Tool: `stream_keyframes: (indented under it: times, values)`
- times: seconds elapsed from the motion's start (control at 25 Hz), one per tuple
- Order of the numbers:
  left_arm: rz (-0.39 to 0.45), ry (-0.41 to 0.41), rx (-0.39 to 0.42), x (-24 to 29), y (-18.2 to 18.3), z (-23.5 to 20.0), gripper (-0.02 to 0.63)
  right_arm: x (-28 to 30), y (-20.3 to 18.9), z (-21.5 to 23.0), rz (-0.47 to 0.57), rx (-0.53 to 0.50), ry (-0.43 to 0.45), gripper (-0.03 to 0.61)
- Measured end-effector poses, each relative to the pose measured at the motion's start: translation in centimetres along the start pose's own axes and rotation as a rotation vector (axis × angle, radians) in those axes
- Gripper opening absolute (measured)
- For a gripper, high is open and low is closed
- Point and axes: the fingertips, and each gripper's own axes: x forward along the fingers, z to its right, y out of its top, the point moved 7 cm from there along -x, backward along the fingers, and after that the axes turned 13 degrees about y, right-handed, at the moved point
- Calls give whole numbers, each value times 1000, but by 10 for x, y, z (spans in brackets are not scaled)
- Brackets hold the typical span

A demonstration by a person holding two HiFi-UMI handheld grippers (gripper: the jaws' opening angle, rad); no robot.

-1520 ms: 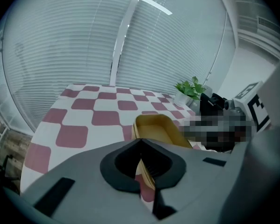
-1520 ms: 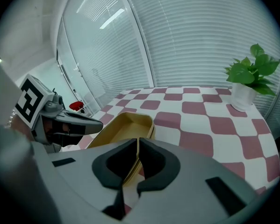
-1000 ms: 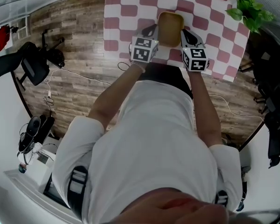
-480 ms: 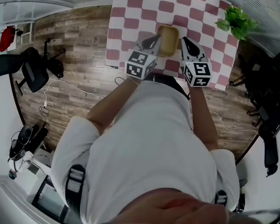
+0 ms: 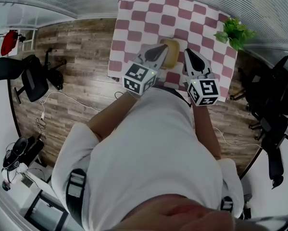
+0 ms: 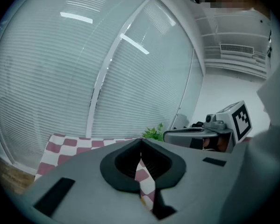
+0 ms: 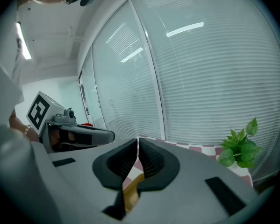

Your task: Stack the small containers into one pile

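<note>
Checkered red-and-white worktop [image 5: 182, 18] carries a tan rounded container [image 5: 171, 53] between left tongs [image 5: 160, 50] and right tongs [image 5: 188, 56], both clenched, empty.

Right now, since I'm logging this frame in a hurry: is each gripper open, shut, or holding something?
Left gripper: shut, holding nothing.
Right gripper: shut, holding nothing.
</note>
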Motion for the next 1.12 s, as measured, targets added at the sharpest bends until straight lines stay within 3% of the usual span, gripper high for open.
stream_keyframes:
  times: [0.68, 1.12]
  values:
    - [213, -97, 69, -46, 63, 38, 34, -33, 78, -51, 113, -117, 69, 35]
    - [224, -109, 77, -50, 72, 41, 34, -35, 84, -53, 124, -128, 54, 34]
